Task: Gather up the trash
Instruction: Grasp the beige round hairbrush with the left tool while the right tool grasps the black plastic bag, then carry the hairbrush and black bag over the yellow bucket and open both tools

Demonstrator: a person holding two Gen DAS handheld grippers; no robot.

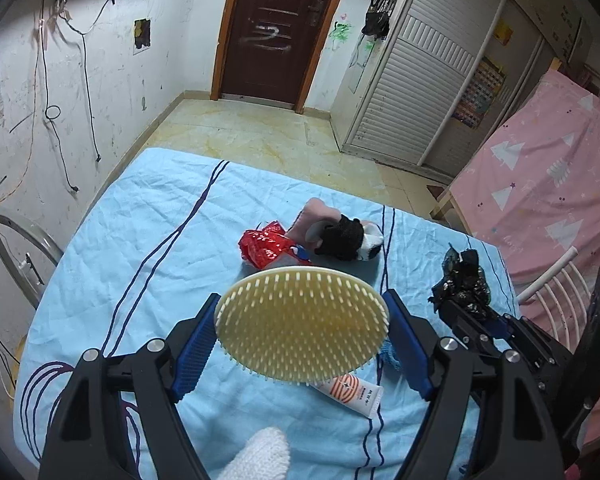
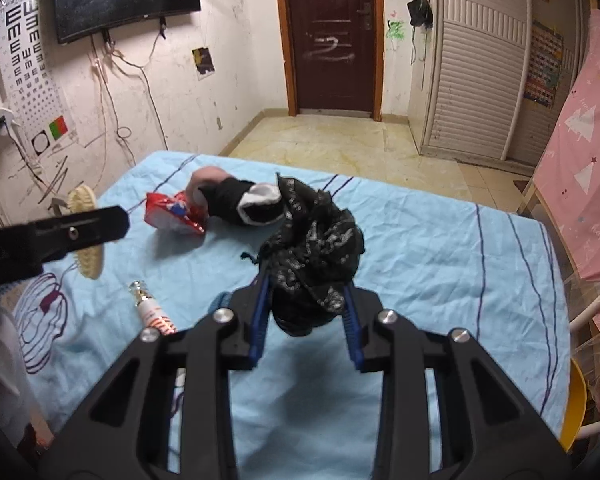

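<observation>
L. gripper (image 1: 302, 320): jaws spread wide but clamped on the edges of a round cream bristle brush (image 1: 300, 322), held clear of the blue sheet (image 1: 140, 240); R. gripper (image 2: 306, 300): jaws nearly closed, clenched on a crumpled black bag (image 2: 316, 256), lifted off the sheet. Beyond the L. tips a red wrapper (image 1: 262, 246) is seen, w/ a pink-and-black cloth bundle (image 1: 340, 234) touching it on the right; an orange-striped tube (image 1: 352, 394) lies under the brush, betw. the L. fingers. In the R. view the tube lies left of the tips; wrapper and bundle lie beyond, to the left.
</observation>
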